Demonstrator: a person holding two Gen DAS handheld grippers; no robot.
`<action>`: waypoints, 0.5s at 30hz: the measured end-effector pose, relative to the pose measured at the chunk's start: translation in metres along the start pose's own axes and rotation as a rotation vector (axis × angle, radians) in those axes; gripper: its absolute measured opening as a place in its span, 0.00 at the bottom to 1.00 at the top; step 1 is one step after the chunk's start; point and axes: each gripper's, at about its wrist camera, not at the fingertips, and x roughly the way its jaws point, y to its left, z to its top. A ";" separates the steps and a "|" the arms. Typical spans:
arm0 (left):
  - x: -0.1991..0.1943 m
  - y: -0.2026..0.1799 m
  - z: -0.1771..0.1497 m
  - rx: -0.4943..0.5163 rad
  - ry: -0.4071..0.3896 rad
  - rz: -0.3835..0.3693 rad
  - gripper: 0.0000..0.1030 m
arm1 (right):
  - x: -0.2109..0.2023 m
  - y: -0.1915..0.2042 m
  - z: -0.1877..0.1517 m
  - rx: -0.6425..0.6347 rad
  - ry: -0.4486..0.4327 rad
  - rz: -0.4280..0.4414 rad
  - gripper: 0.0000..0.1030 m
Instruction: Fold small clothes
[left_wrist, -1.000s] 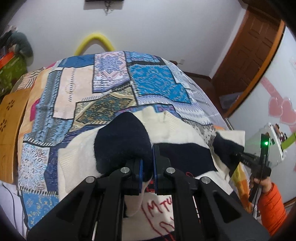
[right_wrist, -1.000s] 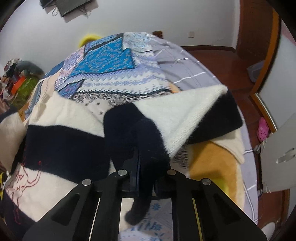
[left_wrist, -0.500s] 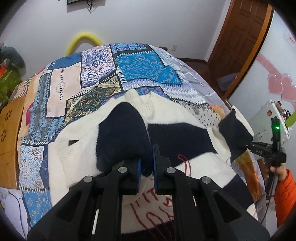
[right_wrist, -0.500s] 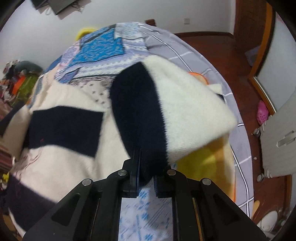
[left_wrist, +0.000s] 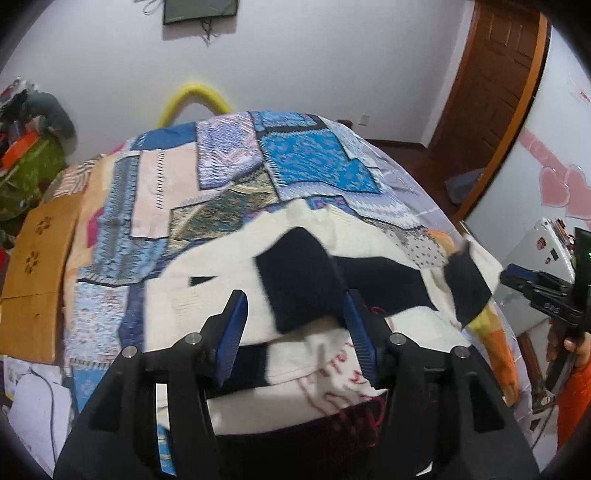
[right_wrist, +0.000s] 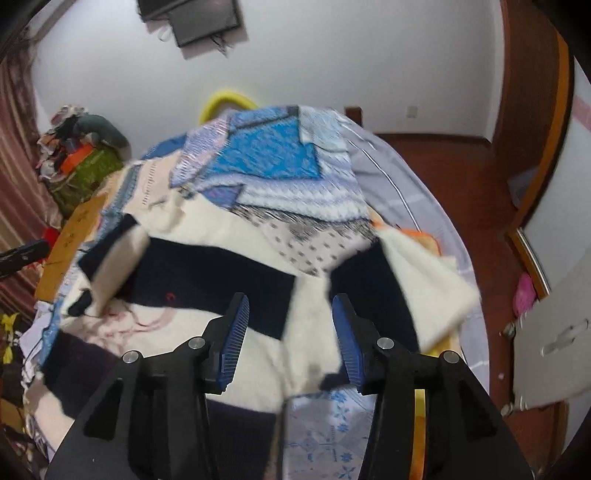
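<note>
1. The left gripper (left_wrist: 295, 325) has its two blue pads wide apart. It holds nothing. A dark blue sleeve (left_wrist: 299, 280) lies between the pads.
2. The fuzzy cream and dark blue sweater (right_wrist: 207, 273) lies spread on the patchwork bed cover (left_wrist: 229, 162).
3. The right gripper (right_wrist: 290, 328) is wide open too. It holds nothing. The other sleeve (right_wrist: 402, 291) lies just by its right pad.

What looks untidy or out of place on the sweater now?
On the cream and navy sweater, both sleeves lie crooked. The left sleeve sits slanted across the chest; the right sleeve slants off toward the bed edge. Neither fold looks square.
</note>
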 end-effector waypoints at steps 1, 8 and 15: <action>-0.002 0.006 -0.001 -0.006 -0.004 0.015 0.56 | -0.002 0.006 0.003 -0.009 -0.004 0.011 0.42; -0.015 0.049 -0.016 -0.081 0.000 0.068 0.57 | -0.005 0.056 0.017 -0.105 -0.017 0.103 0.56; -0.024 0.082 -0.034 -0.126 -0.004 0.146 0.61 | -0.002 0.119 0.023 -0.206 -0.031 0.207 0.56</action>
